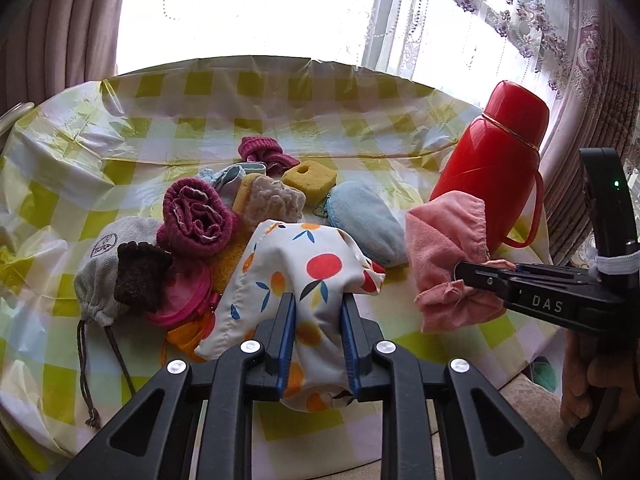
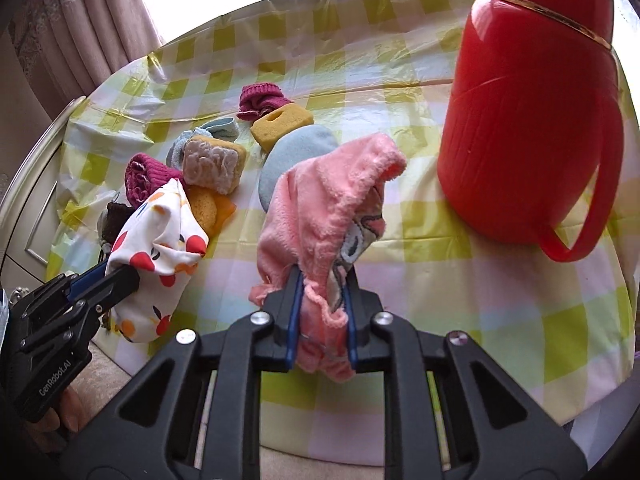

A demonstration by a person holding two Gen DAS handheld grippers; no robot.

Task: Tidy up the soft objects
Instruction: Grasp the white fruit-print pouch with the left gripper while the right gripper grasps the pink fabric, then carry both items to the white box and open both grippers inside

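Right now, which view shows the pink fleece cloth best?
The right wrist view: the pink fleece cloth fills the centre, clamped in the right tool, its printed lining visible. The left wrist view shows it side-on by the red flask, lining hidden.

Bright window straight behind my table, totally blown out white. The table's got a crinkly yellow-green check plastic cover. Left of the window hangs a plain mauve curtain; right of it a sheer floral lace curtain. Left of the table, a cream cabinet with panel trim. Below the table's near edge, beige floor.
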